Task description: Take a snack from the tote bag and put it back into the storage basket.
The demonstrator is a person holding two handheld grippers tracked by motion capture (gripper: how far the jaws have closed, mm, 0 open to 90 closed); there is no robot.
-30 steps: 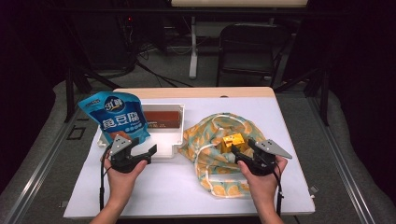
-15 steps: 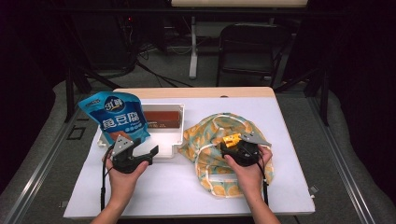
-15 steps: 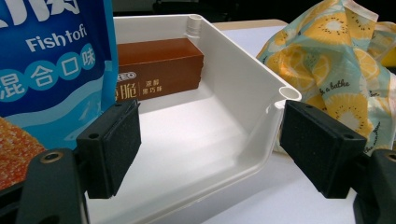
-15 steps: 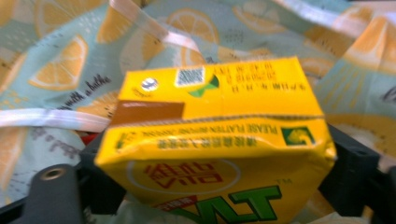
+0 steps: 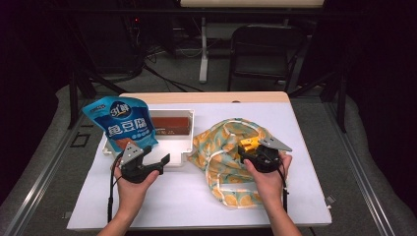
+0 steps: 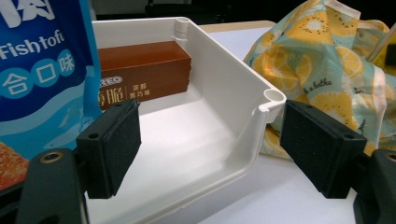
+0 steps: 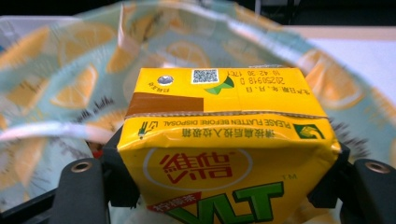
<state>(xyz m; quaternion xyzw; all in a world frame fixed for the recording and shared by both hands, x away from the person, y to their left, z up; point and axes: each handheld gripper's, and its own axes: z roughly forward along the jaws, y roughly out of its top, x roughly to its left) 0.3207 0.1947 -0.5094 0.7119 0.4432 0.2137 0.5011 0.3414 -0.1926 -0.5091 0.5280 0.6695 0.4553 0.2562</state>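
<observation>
Yellow carton [image 7: 229, 135]: one Vita drink box, clamped between the jaws of the right gripper [image 5: 255, 150], which have just been closing on it.
Carton's place: above the mouth of the fruit-print cloth bag [image 5: 221, 147], right of centre; long axis across the jaws.
Nearer hand: right.
Left gripper [image 5: 147, 160]: jaws apart, astride the near right corner of the white tray [image 6: 224, 93], gripping nothing.
Tray count: one brown biscuit box [image 6: 144, 70], one blue fish tofu pouch [image 5: 120, 123] leaning at its left.
</observation>
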